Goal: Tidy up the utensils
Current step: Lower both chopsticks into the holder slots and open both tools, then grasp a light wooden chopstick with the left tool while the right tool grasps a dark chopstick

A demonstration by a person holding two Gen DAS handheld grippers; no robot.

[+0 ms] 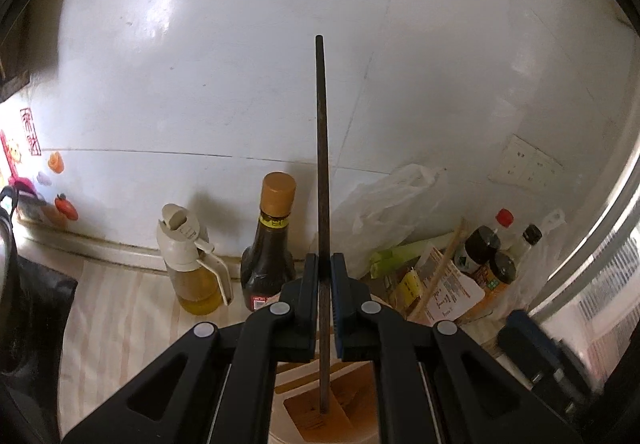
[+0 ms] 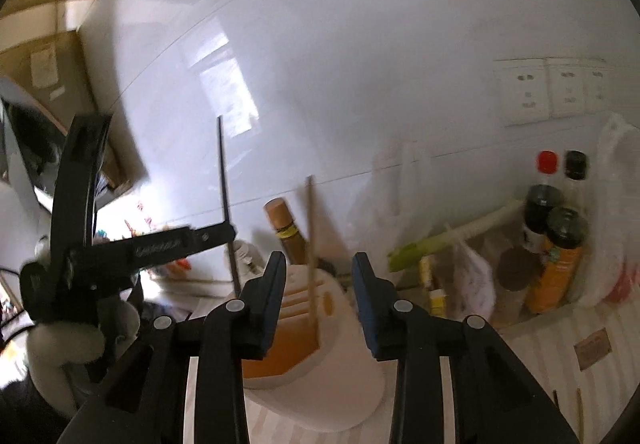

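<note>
Two chopsticks (image 2: 310, 240) stand inside the holder's rim (image 2: 336, 328).

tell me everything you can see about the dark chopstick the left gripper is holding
The dark chopstick is a thin, straight, dark brown stick, wood by the look of it, with a blunt flat top end. It stands nearly upright. The left gripper is shut on it partway up, one pad on each side. Its lower end reaches down into a compartment of the white utensil holder, which has an orange-brown inside; whether the tip touches the bottom cannot be seen. In the right wrist view it stands left of a lighter chopstick already in the holder.
</note>
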